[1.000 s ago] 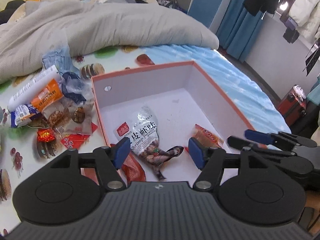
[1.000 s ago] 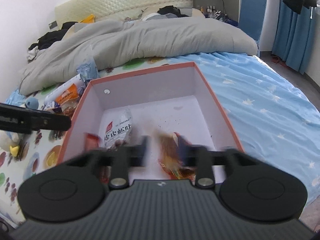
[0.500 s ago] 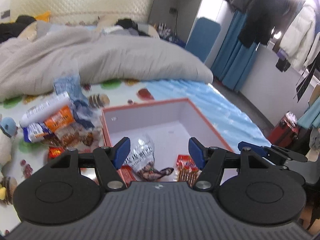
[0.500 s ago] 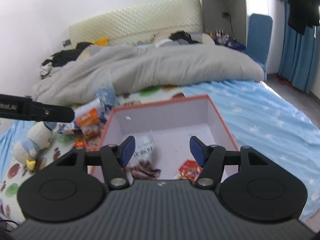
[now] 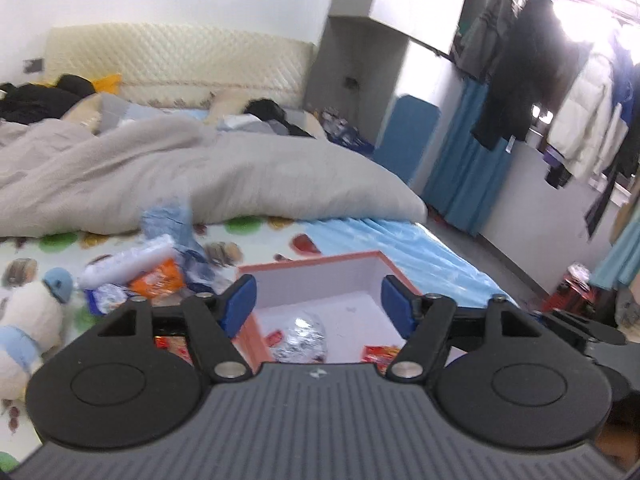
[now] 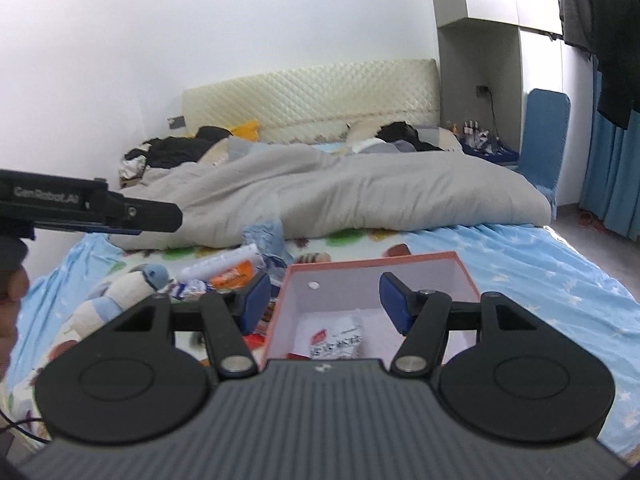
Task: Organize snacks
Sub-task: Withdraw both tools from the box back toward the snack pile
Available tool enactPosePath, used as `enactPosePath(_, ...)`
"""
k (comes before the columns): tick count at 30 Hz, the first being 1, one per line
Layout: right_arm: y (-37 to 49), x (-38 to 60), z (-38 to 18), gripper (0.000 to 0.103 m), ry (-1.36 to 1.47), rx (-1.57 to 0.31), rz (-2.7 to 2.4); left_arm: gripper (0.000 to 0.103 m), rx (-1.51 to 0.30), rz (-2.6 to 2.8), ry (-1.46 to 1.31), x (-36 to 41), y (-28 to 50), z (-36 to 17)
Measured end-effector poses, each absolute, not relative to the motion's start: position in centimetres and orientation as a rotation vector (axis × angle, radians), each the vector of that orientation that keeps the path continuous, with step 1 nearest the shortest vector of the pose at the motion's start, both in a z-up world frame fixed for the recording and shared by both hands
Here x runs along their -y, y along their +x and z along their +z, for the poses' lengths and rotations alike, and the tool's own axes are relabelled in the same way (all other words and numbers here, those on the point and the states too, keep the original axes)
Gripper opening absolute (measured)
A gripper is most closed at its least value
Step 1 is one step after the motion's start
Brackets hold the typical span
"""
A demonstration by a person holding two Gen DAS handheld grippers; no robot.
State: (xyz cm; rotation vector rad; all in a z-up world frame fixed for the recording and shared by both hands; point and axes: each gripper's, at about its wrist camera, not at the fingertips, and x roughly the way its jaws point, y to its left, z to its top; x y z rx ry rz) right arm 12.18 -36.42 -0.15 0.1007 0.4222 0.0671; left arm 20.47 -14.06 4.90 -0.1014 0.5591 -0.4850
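Observation:
An open orange-rimmed box (image 5: 312, 261) (image 6: 376, 260) sits on the bed. Inside lie a silver snack bag (image 5: 304, 338) (image 6: 338, 340) and a red packet (image 5: 378, 354). A pile of loose snacks (image 5: 148, 270) (image 6: 228, 270) lies left of the box, among them an orange packet and a white tube. My left gripper (image 5: 318, 306) is open and empty, held above the box's near side. My right gripper (image 6: 324, 300) is open and empty, also raised over the box. The left gripper's body (image 6: 88, 204) shows at the left of the right wrist view.
A grey duvet (image 5: 180, 176) (image 6: 360, 196) lies across the bed behind the snacks. A plush toy (image 5: 28, 320) (image 6: 120, 296) sits left of the pile. Blue starred sheet (image 6: 540, 280) spreads right of the box. A blue chair (image 6: 546, 140), curtains and hanging coats (image 5: 532, 80) stand at right.
The right gripper opened and left the orange-red packet in the box. Both grippers have risen and pulled back, so the box looks smaller and lower and more of the room shows.

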Motion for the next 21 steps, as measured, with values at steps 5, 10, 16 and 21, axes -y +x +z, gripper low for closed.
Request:
enactPosePath(5,11.1,34.3,-1.0,0.063,0.103,-0.414,0.101,0.075,-0.542,-0.425,-0.087,11.3,18.5,4.2)
enactPosePath(10,11.1,31.6,-2.2,0.063,0.151,-0.406,0.113,0.076,-0.509,-0.368,-0.074,7.9,15.7,3.0)
enactPosePath(16,10.1,27.8,-3.9,0.063,0.123,-0.428,0.155,0.076,-0.574,-0.277,-0.127,2.5,13.1,0.2)
enactPosePath(21,8.8,25.4,-5.3,0.063,0.076,-0.457,0.165,0.076,-0.597,-0.242,-0.146,-0.8,10.6,-1.9)
